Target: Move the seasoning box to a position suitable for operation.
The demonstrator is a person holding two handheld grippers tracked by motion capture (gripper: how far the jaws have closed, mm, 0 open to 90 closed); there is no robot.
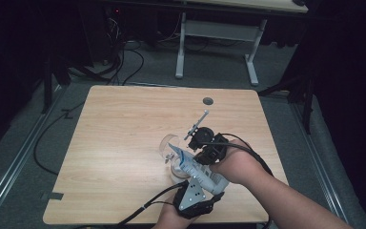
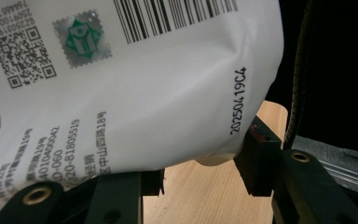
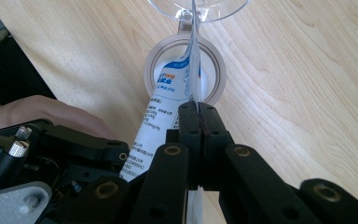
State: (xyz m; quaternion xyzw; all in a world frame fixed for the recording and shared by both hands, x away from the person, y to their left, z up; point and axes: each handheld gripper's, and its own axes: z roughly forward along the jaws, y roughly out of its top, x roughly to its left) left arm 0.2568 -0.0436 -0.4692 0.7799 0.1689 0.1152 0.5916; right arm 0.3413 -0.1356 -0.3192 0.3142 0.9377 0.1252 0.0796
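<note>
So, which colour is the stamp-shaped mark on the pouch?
Green on silver, clearest on the pouch in the left gripper view.

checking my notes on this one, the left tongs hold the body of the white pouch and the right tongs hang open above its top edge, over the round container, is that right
Not quite. The right tongs are not open: the right gripper view shows their jaws closed flat on the top edge of the white pouch, pinching it. The rest holds: the left tongs hold the pouch's body, and its top edge sits over the round container.
</note>
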